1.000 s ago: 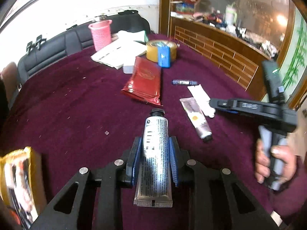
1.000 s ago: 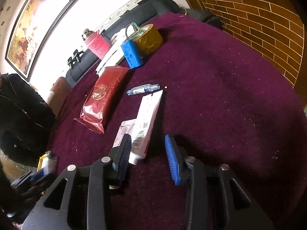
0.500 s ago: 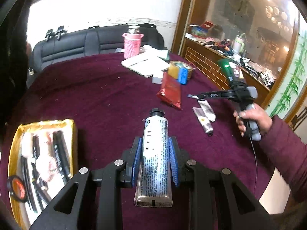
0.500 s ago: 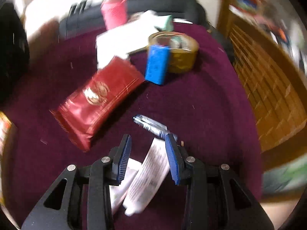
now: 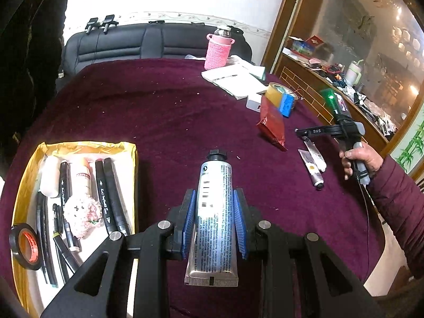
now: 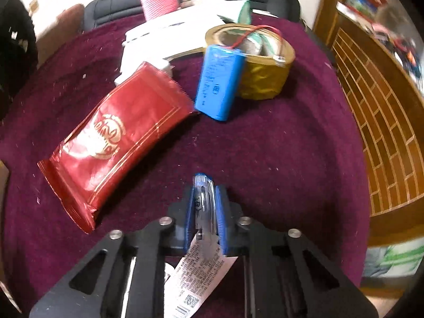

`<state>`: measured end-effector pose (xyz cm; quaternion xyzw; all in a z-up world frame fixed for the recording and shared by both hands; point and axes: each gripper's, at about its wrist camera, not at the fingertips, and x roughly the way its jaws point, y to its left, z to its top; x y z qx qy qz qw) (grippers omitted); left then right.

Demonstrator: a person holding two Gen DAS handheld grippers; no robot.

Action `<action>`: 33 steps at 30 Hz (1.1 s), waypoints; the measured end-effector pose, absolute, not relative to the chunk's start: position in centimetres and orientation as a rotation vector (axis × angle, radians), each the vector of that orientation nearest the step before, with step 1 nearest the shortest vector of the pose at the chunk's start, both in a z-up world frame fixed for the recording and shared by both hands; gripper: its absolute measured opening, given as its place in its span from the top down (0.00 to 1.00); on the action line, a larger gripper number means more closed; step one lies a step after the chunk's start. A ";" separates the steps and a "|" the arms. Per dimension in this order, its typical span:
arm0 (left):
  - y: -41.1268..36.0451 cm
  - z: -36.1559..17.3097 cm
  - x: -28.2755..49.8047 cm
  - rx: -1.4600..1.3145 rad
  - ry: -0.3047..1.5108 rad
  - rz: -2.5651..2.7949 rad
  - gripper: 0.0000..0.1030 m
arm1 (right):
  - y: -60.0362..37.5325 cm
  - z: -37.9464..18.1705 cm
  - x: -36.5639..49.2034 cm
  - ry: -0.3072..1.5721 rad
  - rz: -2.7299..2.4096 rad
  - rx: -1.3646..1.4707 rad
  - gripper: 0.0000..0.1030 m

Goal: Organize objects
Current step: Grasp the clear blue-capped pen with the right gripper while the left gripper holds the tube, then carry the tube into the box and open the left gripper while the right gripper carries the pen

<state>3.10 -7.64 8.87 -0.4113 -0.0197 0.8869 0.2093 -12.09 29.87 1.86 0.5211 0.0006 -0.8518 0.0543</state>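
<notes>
Maroon tablecloth (image 5: pixel 159 111); yellow tray (image 5: pixel 23 175) of markers at near left. Left gripper (image 5: pixel 214 220) clamps a silver tube (image 5: pixel 213 220) above the cloth. Right gripper (image 6: pixel 205 212), jaws just closing, pinches a clear pen (image 6: pixel 202 198) right of the red packet (image 6: pixel 114 137).

A tray (image 5: pixel 130 150) is sitting at eight o'clock on the table (image 5: pixel 148 111), holding markers (image 5: pixel 112 193) and a tape roll (image 5: pixel 24 246); a pouch (image 6: pixel 114 137) is lying at two o'clock; a battery pack (image 6: pixel 217 82) is leaning on a tape ring (image 6: pixel 267 74) behind it; two tubes (image 5: pixel 314 164) are lying at three o'clock.
</notes>
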 end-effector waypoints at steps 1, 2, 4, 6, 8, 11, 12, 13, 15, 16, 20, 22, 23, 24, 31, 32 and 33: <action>-7.8 9.0 3.2 -1.140 -0.056 2.471 0.77 | 30.4 2.3 -11.8 -0.049 -2.599 1.565 0.88; -7.8 9.2 3.4 -1.132 -0.055 2.477 0.77 | 30.6 2.8 -11.7 -0.085 -2.606 1.550 0.88; -8.2 9.6 3.9 -1.116 -0.055 2.494 0.77 | 31.4 4.1 -10.8 -0.188 -2.614 1.494 0.88; -8.9 10.0 4.5 -1.104 -0.065 2.515 0.77 | 31.3 5.3 -10.2 -0.277 -2.607 1.434 0.88; -9.8 10.4 5.2 -1.096 -0.075 2.541 0.77 | 31.0 6.6 -9.4 -0.361 -2.577 1.380 0.88; -11.8 10.8 6.3 -1.096 -0.100 2.594 0.77 | 28.9 8.6 -7.3 -0.424 -2.517 1.301 0.88; -12.8 10.9 6.8 -1.102 -0.113 2.617 0.77 | 27.7 9.2 -6.3 -0.431 -2.489 1.274 0.87; -13.4 10.9 7.0 -1.108 -0.117 2.632 0.77 | 26.3 9.9 -5.2 -0.436 -2.455 1.246 0.87; -15.3 10.7 7.8 -1.134 -0.132 2.675 0.77 | 23.5 10.8 -3.5 -0.440 -2.395 1.201 0.87; -15.9 10.6 8.1 -1.144 -0.135 2.685 0.77 | 21.9 11.1 -2.6 -0.435 -2.367 1.184 0.87; -18.4 9.7 9.3 -1.196 -0.124 2.753 0.77 | 13.9 12.0 -0.1 -0.397 -2.240 1.138 0.87; -19.1 9.0 9.6 -1.221 -0.116 2.767 0.77 | 9.6 12.0 0.9 -0.371 -2.178 1.132 0.87; -19.5 8.6 9.6 -1.237 -0.131 2.758 0.77 | 7.0 11.8 1.3 -0.358 -2.142 1.136 0.87; -19.8 8.2 9.7 -1.247 -0.147 2.746 0.77 | 5.5 11.6 1.6 -0.356 -2.114 1.143 0.87; -20.5 5.1 7.8 -1.325 -0.229 2.642 0.77 | -4.7 8.1 2.9 -0.275 -2.003 1.250 0.87; -20.6 4.5 7.3 -1.344 -0.248 2.633 0.77 | -5.6 7.5 3.0 -0.264 -1.999 1.268 0.87; -20.7 4.1 7.0 -1.364 -0.255 2.635 0.77 | -6.3 6.8 2.9 -0.256 -1.995 1.287 0.87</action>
